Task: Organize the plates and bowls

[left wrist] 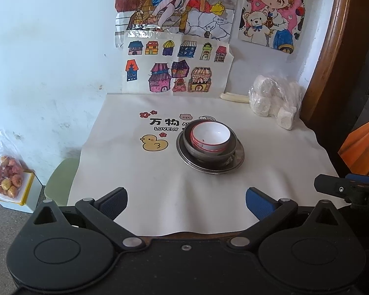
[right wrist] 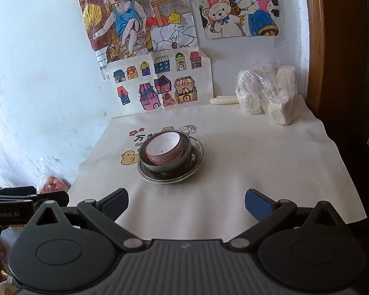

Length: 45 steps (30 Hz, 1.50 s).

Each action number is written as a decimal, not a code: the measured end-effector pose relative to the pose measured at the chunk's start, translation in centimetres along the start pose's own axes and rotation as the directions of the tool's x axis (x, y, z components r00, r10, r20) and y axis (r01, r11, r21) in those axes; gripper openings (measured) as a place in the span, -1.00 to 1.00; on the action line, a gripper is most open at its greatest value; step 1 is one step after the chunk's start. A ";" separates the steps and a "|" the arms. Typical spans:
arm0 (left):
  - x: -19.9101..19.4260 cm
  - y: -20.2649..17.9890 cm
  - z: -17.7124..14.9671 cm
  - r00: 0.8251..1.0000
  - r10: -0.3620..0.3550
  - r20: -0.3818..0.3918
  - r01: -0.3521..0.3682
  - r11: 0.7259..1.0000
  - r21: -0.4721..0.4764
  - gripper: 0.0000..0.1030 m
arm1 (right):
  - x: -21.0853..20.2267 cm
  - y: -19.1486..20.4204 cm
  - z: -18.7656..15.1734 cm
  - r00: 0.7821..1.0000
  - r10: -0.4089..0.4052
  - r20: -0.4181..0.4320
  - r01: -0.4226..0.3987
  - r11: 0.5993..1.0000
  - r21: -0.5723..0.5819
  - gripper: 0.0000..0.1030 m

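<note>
A white bowl with a red rim [left wrist: 210, 137] sits inside a grey metal bowl [left wrist: 204, 153], which stands on a metal plate [left wrist: 237, 161] in the middle of the table. The stack also shows in the right wrist view: white bowl [right wrist: 163, 147], grey bowl [right wrist: 185, 158], plate [right wrist: 199, 157]. My left gripper [left wrist: 186, 202] is open and empty, near the table's front edge, well short of the stack. My right gripper [right wrist: 186, 202] is open and empty, also at the front edge. Its body shows at the right in the left wrist view [left wrist: 349, 190].
A cream tablecloth [left wrist: 140, 177] with a duck print covers the table. A plastic bag of white lumps [left wrist: 274, 99] and a pale stick [left wrist: 235, 97] lie at the back right. Drawings hang on the wall. A bag of fruit [left wrist: 6, 175] sits on a box on the floor at left.
</note>
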<state>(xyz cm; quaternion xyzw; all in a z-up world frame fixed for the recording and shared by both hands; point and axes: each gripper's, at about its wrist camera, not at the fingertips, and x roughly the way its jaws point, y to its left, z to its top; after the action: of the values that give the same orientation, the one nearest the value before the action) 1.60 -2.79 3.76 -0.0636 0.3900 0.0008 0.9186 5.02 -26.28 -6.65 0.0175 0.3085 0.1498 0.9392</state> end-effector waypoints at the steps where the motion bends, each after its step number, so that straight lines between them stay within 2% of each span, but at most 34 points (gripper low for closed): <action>1: 0.0 0.0 0.0 1.000 0.000 -0.001 0.000 1.000 0.000 0.98 | 0.0 0.0 0.0 1.000 0.000 0.000 0.000 1.000 0.000 1.00; 34: 0.4 0.1 0.3 1.000 0.011 -0.012 -0.011 1.000 -0.019 0.98 | 0.5 0.2 0.4 1.000 0.006 -0.009 -0.006 1.000 -0.002 1.00; 38: 0.2 -0.1 0.4 1.000 -0.016 -0.003 0.016 1.000 -0.016 0.98 | 0.5 0.2 0.4 1.000 0.004 -0.011 -0.004 1.000 -0.001 1.00; 45: 0.3 -0.6 0.4 1.000 -0.014 -0.007 0.014 1.000 -0.004 0.98 | 0.6 -0.1 0.5 1.000 0.001 -0.010 -0.001 1.000 0.003 1.00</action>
<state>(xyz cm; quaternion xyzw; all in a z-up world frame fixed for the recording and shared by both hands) 2.12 -3.39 3.88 -0.0683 0.3926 -0.0050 0.9172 5.82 -26.19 -6.57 0.0184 0.3133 0.1498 0.9376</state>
